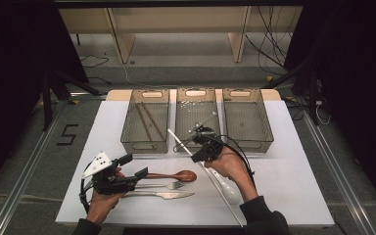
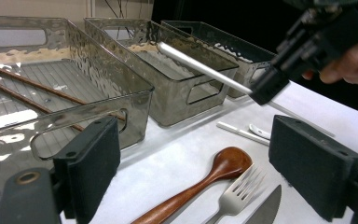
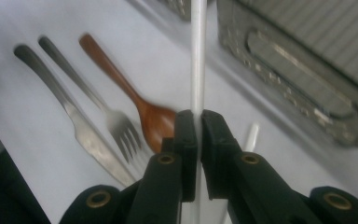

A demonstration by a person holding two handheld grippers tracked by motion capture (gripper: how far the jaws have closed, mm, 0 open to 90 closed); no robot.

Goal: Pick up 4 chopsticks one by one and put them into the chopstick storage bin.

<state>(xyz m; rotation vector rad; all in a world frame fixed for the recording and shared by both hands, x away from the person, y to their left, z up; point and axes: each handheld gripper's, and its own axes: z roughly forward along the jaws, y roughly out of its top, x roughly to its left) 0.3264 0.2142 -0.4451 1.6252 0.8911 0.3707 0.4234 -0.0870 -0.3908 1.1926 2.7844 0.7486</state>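
The right tongs [image 3: 198, 126] are clamped on a white chopstick [image 3: 198, 56], lifted clear of the worktop [image 1: 284, 186] just in front of the middle bin [image 1: 198, 105], likely for sorting into a bin. The left tongs [image 2: 196, 163] stand apart, idle over the wooden spoon [image 2: 200, 184].

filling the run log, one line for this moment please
right gripper shut on white chopstick | left gripper open by wooden spoon

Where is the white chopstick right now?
In the high view the white chopstick is clamped in the right gripper, slanting up toward the middle bin, just above the wooden spoon.
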